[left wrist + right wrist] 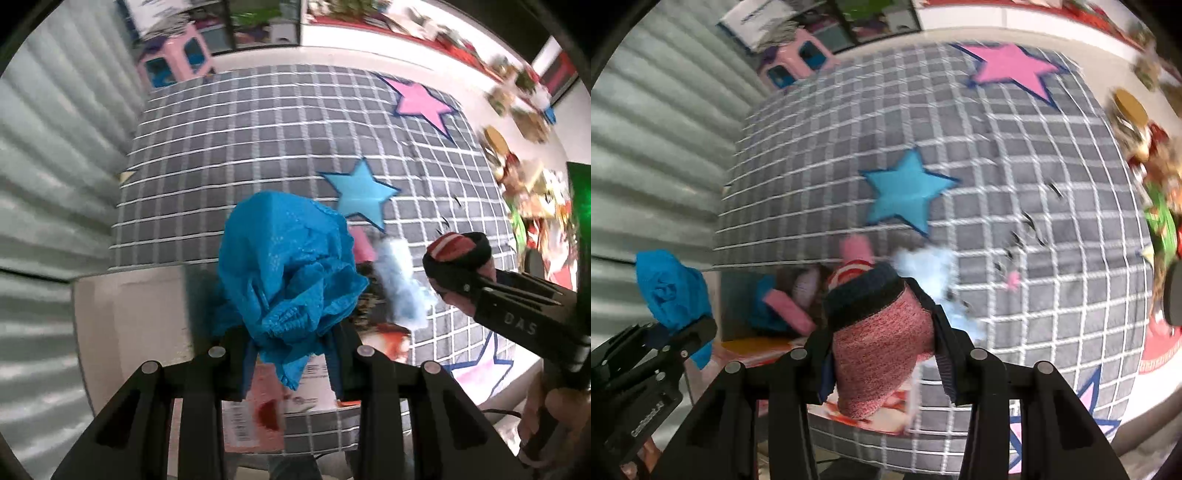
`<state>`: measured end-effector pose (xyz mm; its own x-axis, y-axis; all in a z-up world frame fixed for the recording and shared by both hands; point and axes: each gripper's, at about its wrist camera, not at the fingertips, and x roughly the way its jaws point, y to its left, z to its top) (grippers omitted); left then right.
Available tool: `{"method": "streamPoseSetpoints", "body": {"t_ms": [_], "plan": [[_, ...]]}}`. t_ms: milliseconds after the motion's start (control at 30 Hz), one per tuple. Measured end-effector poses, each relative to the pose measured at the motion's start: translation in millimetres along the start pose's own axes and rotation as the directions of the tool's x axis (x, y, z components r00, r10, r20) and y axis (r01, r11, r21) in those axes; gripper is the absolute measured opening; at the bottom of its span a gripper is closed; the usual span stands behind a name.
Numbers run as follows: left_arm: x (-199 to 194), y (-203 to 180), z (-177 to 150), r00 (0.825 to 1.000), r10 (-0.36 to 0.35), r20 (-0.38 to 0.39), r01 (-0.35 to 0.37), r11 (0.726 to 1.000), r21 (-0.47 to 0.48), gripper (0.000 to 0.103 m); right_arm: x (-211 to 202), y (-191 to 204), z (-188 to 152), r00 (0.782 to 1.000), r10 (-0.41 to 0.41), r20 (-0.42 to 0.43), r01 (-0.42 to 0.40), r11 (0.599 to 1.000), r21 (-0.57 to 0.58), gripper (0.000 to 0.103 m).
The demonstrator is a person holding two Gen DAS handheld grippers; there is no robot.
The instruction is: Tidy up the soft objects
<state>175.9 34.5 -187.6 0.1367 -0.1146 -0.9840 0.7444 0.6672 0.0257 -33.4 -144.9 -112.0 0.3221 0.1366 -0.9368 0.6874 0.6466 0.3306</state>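
Note:
My left gripper [291, 354] is shut on a crumpled blue cloth [288, 273] and holds it above a box; it also shows at the left of the right wrist view [674, 295]. My right gripper [882, 354] is shut on a rolled red sock with a dark cuff [882, 332]; in the left wrist view [458, 258] it hangs to the right of the blue cloth. A fluffy light-blue soft item [400, 284] lies between the two, below them. Pink and blue soft items [783, 306] lie in the box under the right gripper.
A grey grid rug with a blue star [908, 192] and pink star [1015, 66] covers the floor. A corrugated wall [55, 184] runs along the left. A pink stool [177, 59] stands at the back. Cluttered toys [532, 192] line the right edge.

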Motion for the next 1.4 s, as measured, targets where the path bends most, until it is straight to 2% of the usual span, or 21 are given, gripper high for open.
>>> {"method": "streamPoseSetpoints", "body": {"t_ms": [233, 500, 1133, 1400], "plan": [[-17, 49, -13, 0.999, -0.024, 0.042, 0.028, 0.994, -0.104, 0.034, -1, 62, 0, 1.000, -0.013, -0.006, 0.013, 0.994, -0.111, 0.046], [-28, 77, -31, 0.996, -0.050, 0.076, 0.062, 0.987, -0.151, 0.035, -5, 98, -11, 0.999, -0.037, -0.005, 0.036, 0.982, -0.185, 0.046], [-35, 84, -75, 0.990, -0.106, 0.094, 0.113, 0.991, -0.067, 0.035, -11, 114, -58, 0.993, -0.115, -0.010, 0.112, 0.981, -0.157, 0.046], [-30, 94, -94, 0.990, -0.118, 0.077, 0.124, 0.990, -0.066, 0.035, -11, 112, -85, 0.990, -0.135, -0.026, 0.131, 0.983, -0.128, 0.046]]}}
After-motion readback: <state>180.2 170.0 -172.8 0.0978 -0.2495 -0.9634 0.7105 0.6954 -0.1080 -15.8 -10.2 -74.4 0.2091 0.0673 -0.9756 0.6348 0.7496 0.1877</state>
